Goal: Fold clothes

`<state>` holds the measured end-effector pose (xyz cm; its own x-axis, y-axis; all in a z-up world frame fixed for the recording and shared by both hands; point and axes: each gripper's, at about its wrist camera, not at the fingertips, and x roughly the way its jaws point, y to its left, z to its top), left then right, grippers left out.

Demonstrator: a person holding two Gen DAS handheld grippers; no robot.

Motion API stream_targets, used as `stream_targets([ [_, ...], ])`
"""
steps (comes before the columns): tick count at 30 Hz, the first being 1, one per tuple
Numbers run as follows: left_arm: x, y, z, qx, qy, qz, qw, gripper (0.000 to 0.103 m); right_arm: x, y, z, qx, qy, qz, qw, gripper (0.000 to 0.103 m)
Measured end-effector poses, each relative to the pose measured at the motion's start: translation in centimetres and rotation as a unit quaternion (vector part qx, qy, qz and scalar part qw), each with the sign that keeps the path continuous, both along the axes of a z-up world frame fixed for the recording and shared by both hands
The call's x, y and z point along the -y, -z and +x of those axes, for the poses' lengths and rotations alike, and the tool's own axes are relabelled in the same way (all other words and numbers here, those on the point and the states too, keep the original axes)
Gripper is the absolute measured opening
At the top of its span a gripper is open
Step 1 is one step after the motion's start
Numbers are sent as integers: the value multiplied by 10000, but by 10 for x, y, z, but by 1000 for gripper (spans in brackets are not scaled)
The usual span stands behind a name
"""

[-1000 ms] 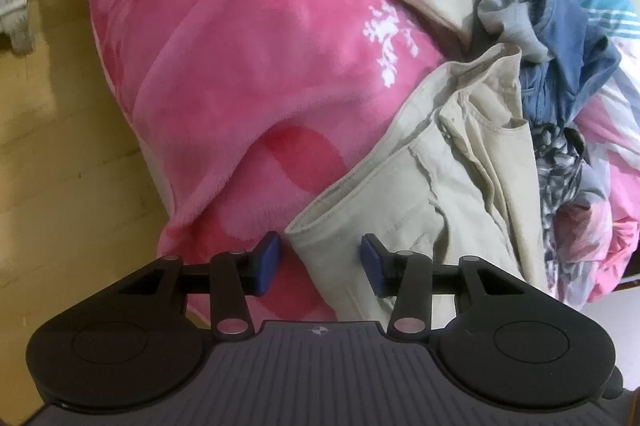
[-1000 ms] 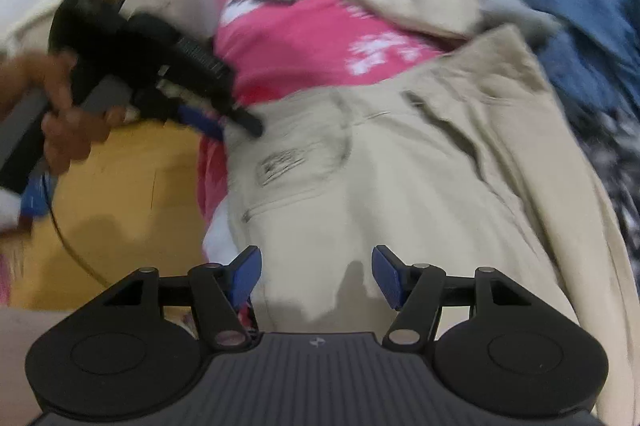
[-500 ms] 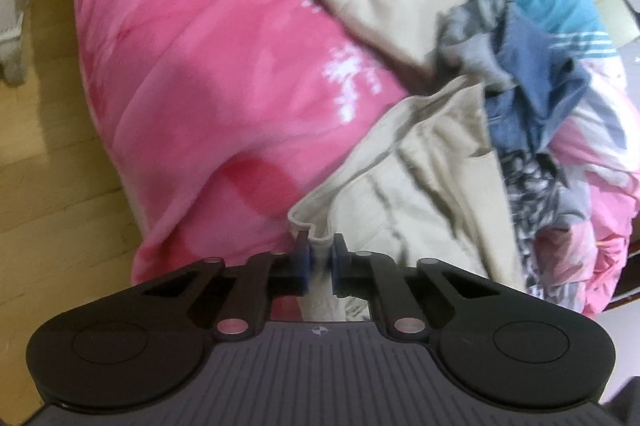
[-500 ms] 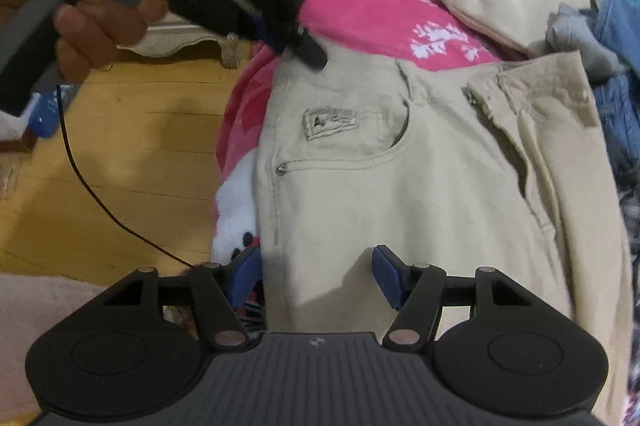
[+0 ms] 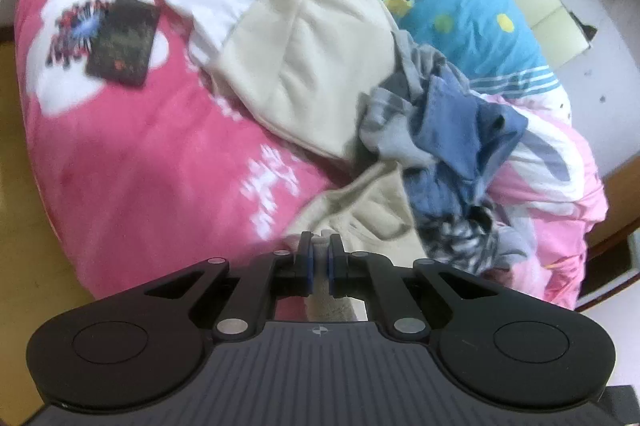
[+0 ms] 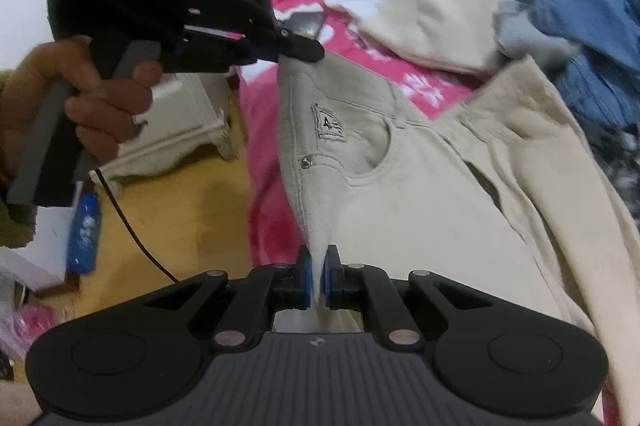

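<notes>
Between the blue pads of the right gripper (image 6: pixel 317 278) a pinched side seam of the beige trousers (image 6: pixel 420 194) rises; the left gripper (image 5: pixel 319 268) is clamped on their waistband corner. Both edges lifted, the trousers otherwise sprawl unfolded across the pink blanket (image 5: pixel 152 162). Beyond, a cream garment (image 5: pixel 312 66) and crumpled blue jeans (image 5: pixel 460 130) lie unfolded, so folding seems barely begun.

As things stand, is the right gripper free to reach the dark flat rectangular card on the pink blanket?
Probably not: the right gripper is shut on the beige trousers, which lie between it and the dark card.
</notes>
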<state>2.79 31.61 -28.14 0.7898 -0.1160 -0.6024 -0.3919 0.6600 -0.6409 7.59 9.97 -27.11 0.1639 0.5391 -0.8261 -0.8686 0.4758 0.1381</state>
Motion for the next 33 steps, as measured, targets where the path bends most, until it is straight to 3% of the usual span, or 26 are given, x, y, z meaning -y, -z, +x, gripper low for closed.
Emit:
stream_targets([
  [3,-14,27,5,-541,122,136,9984,5,-25,40,0,-113,78,-230,9996,7],
  [5,-13,56,8,-1071,364,327,9930,5,-39,80,2,-497,146,-588,9969,12],
  [7,-13,82,6,-1467,505,397,9871,6,-43,98,8,-716,401,-686,9943,13],
  [9,-18,93,4,-1561,450,190,9865,11,-36,92,19,-1110,580,-525,9907,18],
  [12,-22,84,4,-1532,379,72,9874,17,-18,78,38,-1795,914,-229,9792,36],
  [15,-25,67,4,-1567,408,70,9868,23,13,55,52,-2225,1497,350,9627,37],
  [17,-28,54,3,-1601,441,219,9859,25,39,43,61,-2350,2066,609,9478,37],
  [21,-36,30,5,-1577,579,566,9842,30,82,33,70,-2237,3172,505,9202,37],
  [23,-31,21,20,-1531,787,849,9814,30,107,33,64,-2182,3731,386,9009,37],
  [26,-15,14,55,-1374,1456,1165,9728,31,146,37,49,-2233,4577,322,8600,37],
  [31,42,11,107,-1015,2565,1421,9506,33,217,35,12,-2112,5807,230,7859,37],
  [33,73,12,113,-948,2902,1445,9412,33,256,32,-3,-2034,6297,247,7494,37],
])
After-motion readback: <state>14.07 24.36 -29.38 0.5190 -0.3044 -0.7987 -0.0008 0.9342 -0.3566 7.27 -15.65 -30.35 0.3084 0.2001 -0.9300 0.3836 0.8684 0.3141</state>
